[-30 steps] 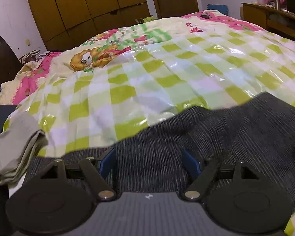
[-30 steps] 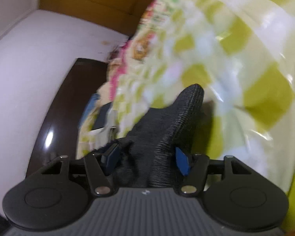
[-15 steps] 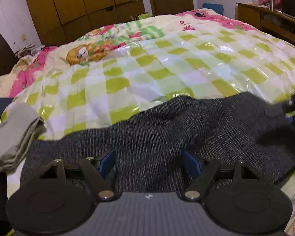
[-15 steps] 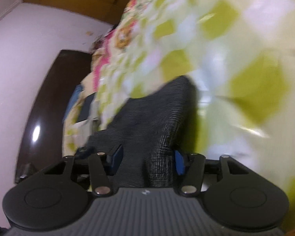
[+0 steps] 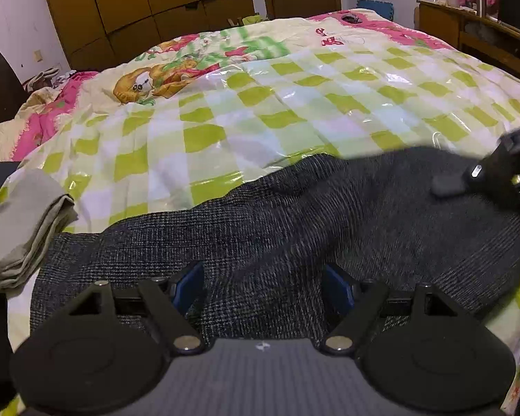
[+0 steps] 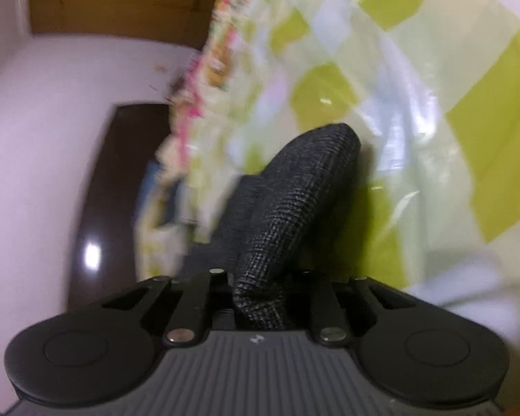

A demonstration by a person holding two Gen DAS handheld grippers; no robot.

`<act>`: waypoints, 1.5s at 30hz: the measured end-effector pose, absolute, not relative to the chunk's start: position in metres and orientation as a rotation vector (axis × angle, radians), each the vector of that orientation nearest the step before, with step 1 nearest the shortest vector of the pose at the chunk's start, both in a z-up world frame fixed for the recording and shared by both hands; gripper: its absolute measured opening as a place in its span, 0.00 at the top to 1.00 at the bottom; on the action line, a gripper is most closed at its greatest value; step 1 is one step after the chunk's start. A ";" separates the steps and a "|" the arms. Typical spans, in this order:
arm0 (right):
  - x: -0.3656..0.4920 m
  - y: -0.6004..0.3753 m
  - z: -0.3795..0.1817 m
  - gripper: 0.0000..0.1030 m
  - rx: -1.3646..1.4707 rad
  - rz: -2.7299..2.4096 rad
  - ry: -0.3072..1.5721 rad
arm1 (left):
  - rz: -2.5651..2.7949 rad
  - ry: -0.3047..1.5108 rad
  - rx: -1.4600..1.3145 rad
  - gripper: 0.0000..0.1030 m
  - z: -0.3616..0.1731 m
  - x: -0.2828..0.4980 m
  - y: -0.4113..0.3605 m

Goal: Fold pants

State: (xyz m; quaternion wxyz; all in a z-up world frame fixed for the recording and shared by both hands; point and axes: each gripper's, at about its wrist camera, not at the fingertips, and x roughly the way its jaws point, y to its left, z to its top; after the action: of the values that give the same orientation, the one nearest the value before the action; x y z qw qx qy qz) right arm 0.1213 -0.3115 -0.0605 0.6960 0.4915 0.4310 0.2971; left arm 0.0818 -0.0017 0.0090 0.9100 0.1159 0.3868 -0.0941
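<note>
While the left gripper (image 5: 261,286) is hanging spread wide over the dark pants (image 5: 294,222), gripping nothing, they are lying across the checked bedcover (image 5: 225,121), probably awaiting a second hold. From the right wrist, the right gripper (image 6: 260,286) is just closing, pinching a raised fold of pants (image 6: 294,201), seemingly to lift it.

Bedding (image 6: 204,79) motion-blurred; grey garment (image 5: 14,222) edge-cropped.

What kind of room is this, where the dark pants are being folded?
Most likely a home bedroom. A wide bed under a glossy green-and-white checked cover fills the view, tall brown wooden wardrobes line the far wall, and a cluttered wooden side table stands beside the bed.
</note>
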 end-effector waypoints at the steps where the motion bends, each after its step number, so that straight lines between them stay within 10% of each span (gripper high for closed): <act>1: 0.118 -0.317 -0.056 0.85 1.122 0.667 0.932 | -0.201 0.800 0.228 0.14 0.009 0.081 -0.004; 17: 0.082 -0.394 0.004 0.88 0.934 0.369 0.839 | -0.483 0.851 0.231 0.10 -0.003 0.082 -0.081; 30: 0.119 -0.195 0.100 0.87 0.551 0.603 0.879 | -0.555 0.771 0.080 0.06 0.001 0.014 -0.032; 45: 0.143 -0.026 0.035 0.81 0.211 0.542 1.123 | -0.549 0.776 -0.148 0.06 0.000 -0.013 0.034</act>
State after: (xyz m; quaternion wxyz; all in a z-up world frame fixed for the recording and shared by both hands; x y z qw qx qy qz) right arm 0.1430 -0.0259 0.0354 0.8067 0.0986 0.5247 0.2533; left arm -0.0126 0.0342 0.0004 0.8866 -0.0712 0.3731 -0.2640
